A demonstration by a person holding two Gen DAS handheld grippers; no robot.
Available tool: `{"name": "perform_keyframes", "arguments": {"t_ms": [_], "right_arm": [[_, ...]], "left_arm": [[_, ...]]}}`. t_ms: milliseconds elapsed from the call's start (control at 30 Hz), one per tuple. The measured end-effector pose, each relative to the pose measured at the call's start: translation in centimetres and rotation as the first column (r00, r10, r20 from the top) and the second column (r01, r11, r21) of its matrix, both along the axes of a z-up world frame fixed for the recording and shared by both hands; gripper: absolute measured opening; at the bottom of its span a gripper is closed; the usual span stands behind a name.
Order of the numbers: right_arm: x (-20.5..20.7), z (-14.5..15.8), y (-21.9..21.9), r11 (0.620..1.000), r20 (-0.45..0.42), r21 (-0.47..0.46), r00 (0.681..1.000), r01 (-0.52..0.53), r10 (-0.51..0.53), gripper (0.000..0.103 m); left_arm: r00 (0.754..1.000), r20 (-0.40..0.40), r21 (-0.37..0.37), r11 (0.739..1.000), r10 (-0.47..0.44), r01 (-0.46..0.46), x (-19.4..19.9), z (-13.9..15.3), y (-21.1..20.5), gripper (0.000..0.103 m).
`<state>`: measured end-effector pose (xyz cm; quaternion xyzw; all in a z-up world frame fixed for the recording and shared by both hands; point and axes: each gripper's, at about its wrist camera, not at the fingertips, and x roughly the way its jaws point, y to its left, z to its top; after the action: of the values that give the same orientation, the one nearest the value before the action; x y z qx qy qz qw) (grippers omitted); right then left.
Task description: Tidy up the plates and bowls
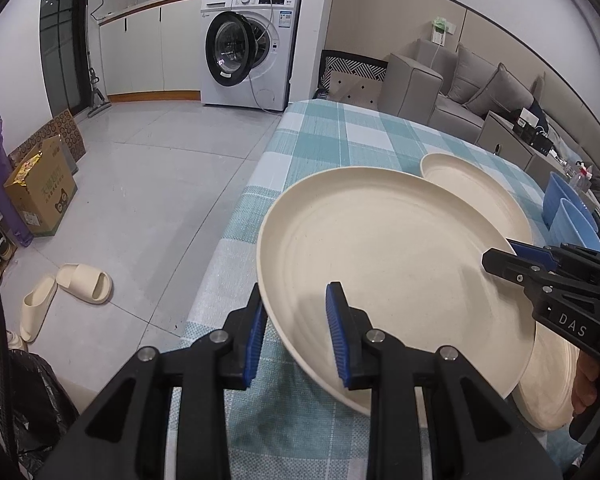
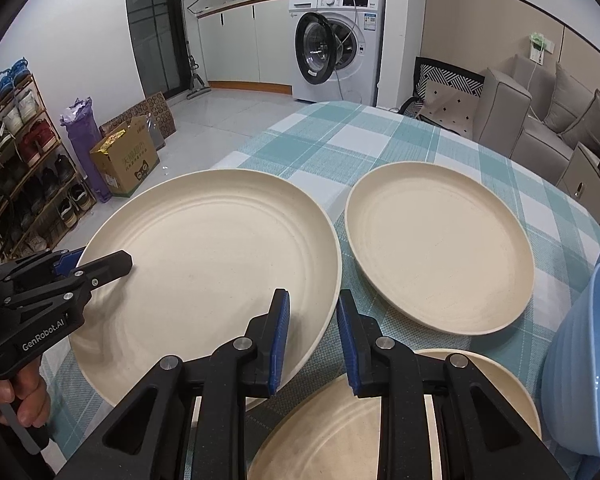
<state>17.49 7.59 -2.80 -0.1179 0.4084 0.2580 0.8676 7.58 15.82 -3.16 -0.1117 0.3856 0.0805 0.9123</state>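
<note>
A large cream plate (image 1: pixel 388 256) (image 2: pixel 204 264) is tilted above the checked tablecloth (image 1: pixel 340 140). Both grippers straddle its rim. My left gripper (image 1: pixel 296 332) has its jaws either side of the near-left rim; it shows in the right wrist view (image 2: pixel 96 264) pinching that edge. My right gripper (image 2: pixel 312 336) straddles the right rim with a gap showing; it shows in the left wrist view (image 1: pixel 508 256). A second cream plate (image 2: pixel 440 248) (image 1: pixel 460 176) lies flat further back. A third cream plate (image 2: pixel 340 432) (image 1: pixel 548 384) lies under the right gripper. Blue bowls (image 2: pixel 584 352) (image 1: pixel 572 216) stand at the right.
The table's left edge (image 1: pixel 236 216) drops to a tiled floor with slippers (image 1: pixel 68 288), a cardboard box (image 1: pixel 40 192) and a shoe rack (image 2: pixel 16 152). A washing machine (image 1: pixel 248 44) with its door open stands behind. A grey sofa (image 1: pixel 460 84) is at the far right.
</note>
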Motion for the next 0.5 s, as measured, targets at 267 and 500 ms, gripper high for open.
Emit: {"name": "perform_keyframes", "arguments": {"t_ms": [267,500], "right_arm": [[-1.3,1.9,-1.4,1.000,0.040,0.014,0.999,0.021,-0.021,0.025],[-2.4,3.0,-3.3,0.998,0.053,0.039,0.997,0.046,-0.048,0.025]], "left_arm": [[0.999,0.034,0.017,1.000,-0.023,0.022,-0.5,1.5,-1.2,0.028],[0.997,0.050,0.028,0.998,-0.050,0.048,-0.7,2.4,-2.3,0.028]]}}
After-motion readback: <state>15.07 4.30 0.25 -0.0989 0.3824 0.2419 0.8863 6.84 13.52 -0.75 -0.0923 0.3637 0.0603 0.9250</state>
